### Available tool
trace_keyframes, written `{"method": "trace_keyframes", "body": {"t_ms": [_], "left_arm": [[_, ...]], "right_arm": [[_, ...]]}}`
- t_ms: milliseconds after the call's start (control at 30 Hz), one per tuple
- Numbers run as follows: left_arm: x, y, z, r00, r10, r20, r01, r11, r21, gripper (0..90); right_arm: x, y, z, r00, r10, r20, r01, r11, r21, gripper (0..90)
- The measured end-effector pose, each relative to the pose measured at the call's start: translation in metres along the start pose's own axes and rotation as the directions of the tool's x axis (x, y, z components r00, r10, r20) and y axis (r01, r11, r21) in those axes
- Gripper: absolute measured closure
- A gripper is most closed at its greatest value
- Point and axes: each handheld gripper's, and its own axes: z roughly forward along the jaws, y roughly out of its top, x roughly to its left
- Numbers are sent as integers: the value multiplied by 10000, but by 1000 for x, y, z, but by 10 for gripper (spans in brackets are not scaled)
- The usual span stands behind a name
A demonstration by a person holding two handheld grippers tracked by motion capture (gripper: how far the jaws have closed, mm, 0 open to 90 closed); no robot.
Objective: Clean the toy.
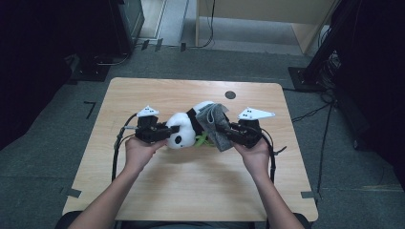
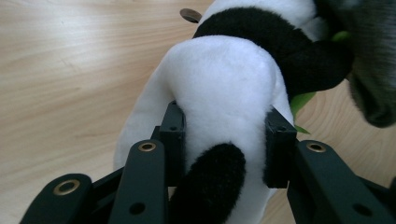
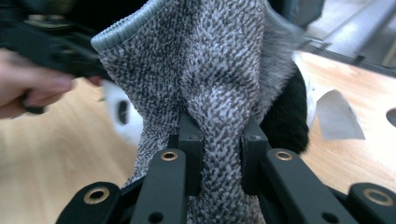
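While left gripper (image 2: 224,135) clamps the panda (image 2: 224,88), right gripper (image 3: 219,154) pinches the grey glove (image 3: 210,70)

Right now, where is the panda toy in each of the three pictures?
High view: the panda toy lies mid-table between the two grippers.
Left gripper view: its white head fills the middle, pinched by the jaws of the left gripper.
Right gripper view: white and black bits of it peek out behind the grey knitted cloth.
Shared landmark: the round hole in the wooden table.
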Motion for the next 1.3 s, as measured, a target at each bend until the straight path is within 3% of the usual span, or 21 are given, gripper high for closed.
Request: {"method": "trace_keyframes", "body": {"t_ms": [133, 300, 433, 500, 600, 700, 767, 867, 933, 1000, 1100, 1167, 1267, 1300], "left_arm": [[-2, -9, 2, 9995, -312, -56, 313, 9995, 96, 602], [-5, -13, 1, 9993, -214, -292, 214, 9998, 9, 579], [-6, -14, 2, 9994, -72, -340, 71, 10000, -33, 550], [-5, -14, 2, 9996, 6, -271, -6, 10000, -21, 529], [-3, -14, 1, 9999, 48, -140, -49, 10000, -23, 439], [-1, -10, 0, 9994, 326, 75, -327, 9994, 94, 341], [2, -5, -3, 9970, 709, 299, -718, 9970, 284, 295], [12, 0, -12, 9932, 979, 628, -999, 9946, 288, 289], [19, 2, -20, 9876, 1173, 1047, -1185, 9929, 47, 295], [26, 5, -26, 9760, 1777, 1258, -1778, 9840, -104, 304], [39, 10, -27, 9623, 2095, 1734, -2191, 9749, 384, 306], [46, 15, -22, 9484, 2341, 2139, -2515, 9661, 579, 307], [54, 19, -10, 9165, 2754, 2900, -3102, 9472, 808, 302], [54, 19, -5, 9123, 2753, 3032, -3154, 9445, 914, 282]], "right_arm": [[-5, -3, 11, 9998, 7, 223, -15, 9992, 391, 777], [-4, 3, 10, 10000, 86, 21, -85, 9999, -138, 777], [-1, 12, 13, 9991, -36, 425, 62, 9981, -606, 774], [-3, 15, 21, 9982, -69, 596, 82, 9997, -222, 774], [-8, 14, 28, 9986, 204, 487, -204, 9998, -23, 778], [-12, 15, 27, 9987, 293, 413, -304, 9992, 243, 782], [-13, 15, 27, 9986, 294, 443, -308, 9991, 307, 782], [-16, 13, 26, 9987, 389, 331, -401, 9986, 349, 783], [-17, 13, 26, 9989, 353, 304, -365, 9986, 385, 783], [-18, 14, 27, 9991, 324, 264, -335, 9986, 412, 783], [-19, 14, 27, 9993, 297, 207, -306, 9985, 456, 783], [-20, 14, 27, 9992, 363, 177, -370, 9984, 436, 783], [-20, 14, 28, 9993, 361, 130, -367, 9981, 497, 783], [-20, 14, 28, 9993, 378, 83, -381, 9981, 486, 783]]}}
